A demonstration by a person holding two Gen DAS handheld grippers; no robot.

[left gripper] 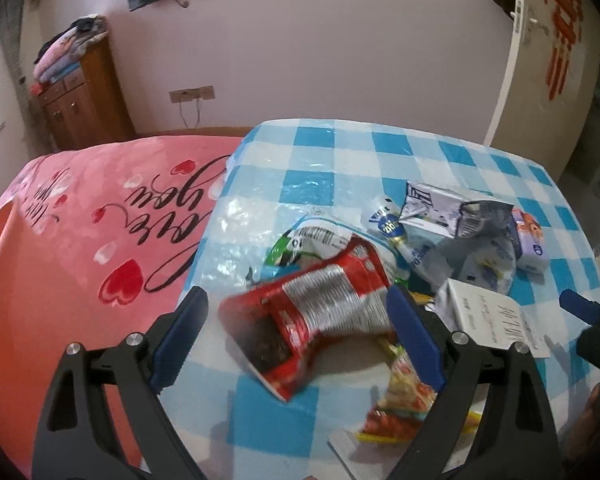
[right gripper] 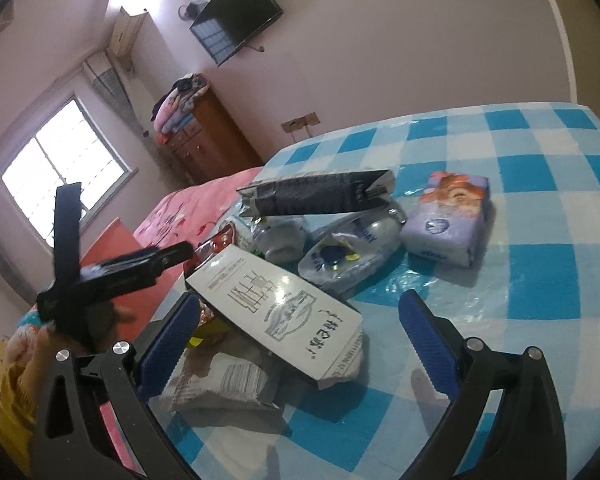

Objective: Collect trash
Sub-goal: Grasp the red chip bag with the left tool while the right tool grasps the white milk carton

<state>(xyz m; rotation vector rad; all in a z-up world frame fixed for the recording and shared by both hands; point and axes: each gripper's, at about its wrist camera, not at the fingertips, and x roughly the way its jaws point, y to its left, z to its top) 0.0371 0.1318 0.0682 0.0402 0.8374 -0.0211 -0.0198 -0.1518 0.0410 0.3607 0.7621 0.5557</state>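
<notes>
Inspection at approach; nothing is gripped yet.

My left gripper (left gripper: pixel 296 340) has its jaws spread wide. The red snack bag (left gripper: pixel 312 312) lies between them on the checked worktop (left gripper: pixel 340 152), torn mouth toward 7 o'clock, dark contents showing inside. The pads do not press on it. My right gripper (right gripper: pixel 300 344) also stands wide open and empty, with the white carton (right gripper: pixel 276 316) lying flat and tilted between its jaws, one corner resting on a crumpled grey wrapper (right gripper: pixel 220 384).

Remaining trash sits in one pile: a flattened dark carton (right gripper: pixel 320 192) at 12 o'clock of the white one, a clear plastic bottle (right gripper: pixel 348 256) at 1 o'clock, a purple tissue pack (right gripper: pixel 448 220) at 2 o'clock, and a yellow-orange candy wrapper (left gripper: pixel 404 400) at 5 o'clock of the red bag.

Risks noted:
- The red bag is open and points downward toward me. In my judgement, lifting it by the sealed end would spill the dark contents onto the worktop.
- My left jaw's right pad lies just beside the candy wrapper and the white carton; closing may catch two items or drag the pile.
- The plastic cover looks slick and wrinkled; thin foil may slide out rather than be pinched.
- The pile lies near the worktop edge at 9 o'clock, beside the pink bed cover (left gripper: pixel 100 220); a shove could send pieces over.
- Both grippers work close together, so collision is possible.
</notes>
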